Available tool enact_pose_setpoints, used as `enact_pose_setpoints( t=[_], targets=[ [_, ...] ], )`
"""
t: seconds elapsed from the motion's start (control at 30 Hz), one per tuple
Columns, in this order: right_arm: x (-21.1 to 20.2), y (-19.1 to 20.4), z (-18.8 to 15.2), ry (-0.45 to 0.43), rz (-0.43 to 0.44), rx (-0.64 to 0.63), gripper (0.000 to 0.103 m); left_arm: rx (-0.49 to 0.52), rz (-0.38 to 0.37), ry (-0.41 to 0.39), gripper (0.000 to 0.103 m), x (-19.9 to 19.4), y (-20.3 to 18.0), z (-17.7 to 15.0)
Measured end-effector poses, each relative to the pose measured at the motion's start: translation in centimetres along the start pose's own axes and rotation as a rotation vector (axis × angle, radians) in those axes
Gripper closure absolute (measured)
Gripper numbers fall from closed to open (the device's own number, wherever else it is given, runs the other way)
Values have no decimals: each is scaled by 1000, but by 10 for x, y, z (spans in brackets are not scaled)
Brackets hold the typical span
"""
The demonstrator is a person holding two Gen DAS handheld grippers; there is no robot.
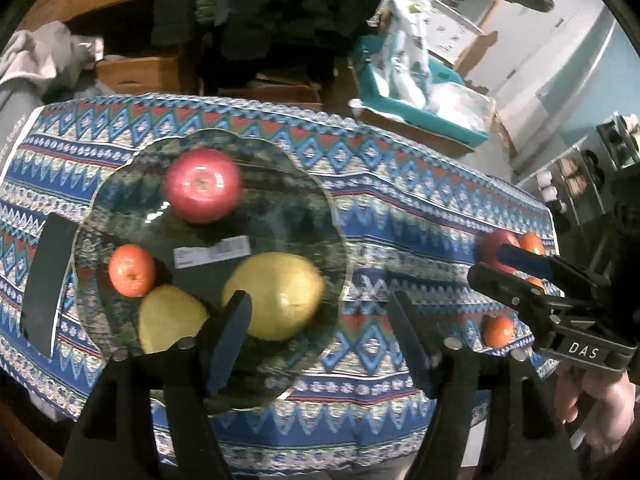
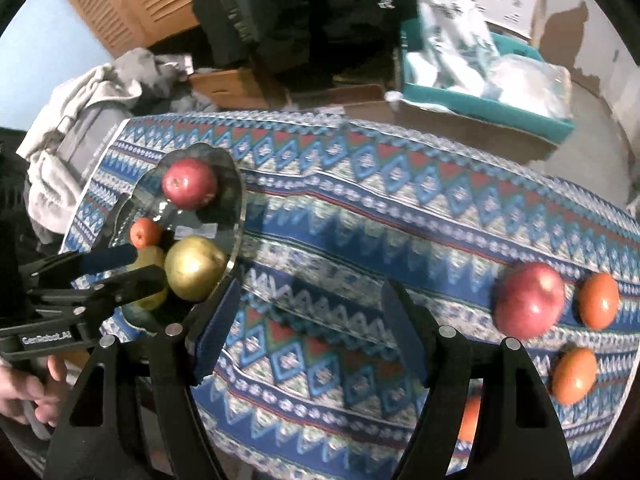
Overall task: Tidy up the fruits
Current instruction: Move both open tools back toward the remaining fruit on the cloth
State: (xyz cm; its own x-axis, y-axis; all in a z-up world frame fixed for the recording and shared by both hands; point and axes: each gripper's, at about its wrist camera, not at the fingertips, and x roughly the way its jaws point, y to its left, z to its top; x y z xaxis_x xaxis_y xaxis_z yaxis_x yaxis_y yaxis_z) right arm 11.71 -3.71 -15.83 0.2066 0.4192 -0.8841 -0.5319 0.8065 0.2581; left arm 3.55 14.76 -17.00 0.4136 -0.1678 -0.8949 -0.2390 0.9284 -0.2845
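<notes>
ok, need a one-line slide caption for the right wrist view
Open right gripper above patterned tablecloth; red apple and oranges loose at right, glass plate of fruit at left.

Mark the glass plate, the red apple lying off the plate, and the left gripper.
glass plate (image 1: 320, 200): left wrist view, bare right rim.
red apple (image 2: 529, 300): right wrist view, middle of its skin.
left gripper (image 1: 320, 334): left wrist view, midway between fingertips.
</notes>
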Motion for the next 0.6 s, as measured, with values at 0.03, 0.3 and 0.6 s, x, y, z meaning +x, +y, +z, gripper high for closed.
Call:
enact_pose_setpoints(
  t=[0.03,0.3,0.6],
  targets=[
    [-3,-4,-2,-2,-6,4,29,9,0,-1,28,0,-5,-1],
    [-31,-44,-28,-12,-64,49,28,95,0,20,28,7,-50,-4],
    [-60,-99,-54,-28,-125,124,27,195,-9,46,27,19,-101,-11]
  ],
)
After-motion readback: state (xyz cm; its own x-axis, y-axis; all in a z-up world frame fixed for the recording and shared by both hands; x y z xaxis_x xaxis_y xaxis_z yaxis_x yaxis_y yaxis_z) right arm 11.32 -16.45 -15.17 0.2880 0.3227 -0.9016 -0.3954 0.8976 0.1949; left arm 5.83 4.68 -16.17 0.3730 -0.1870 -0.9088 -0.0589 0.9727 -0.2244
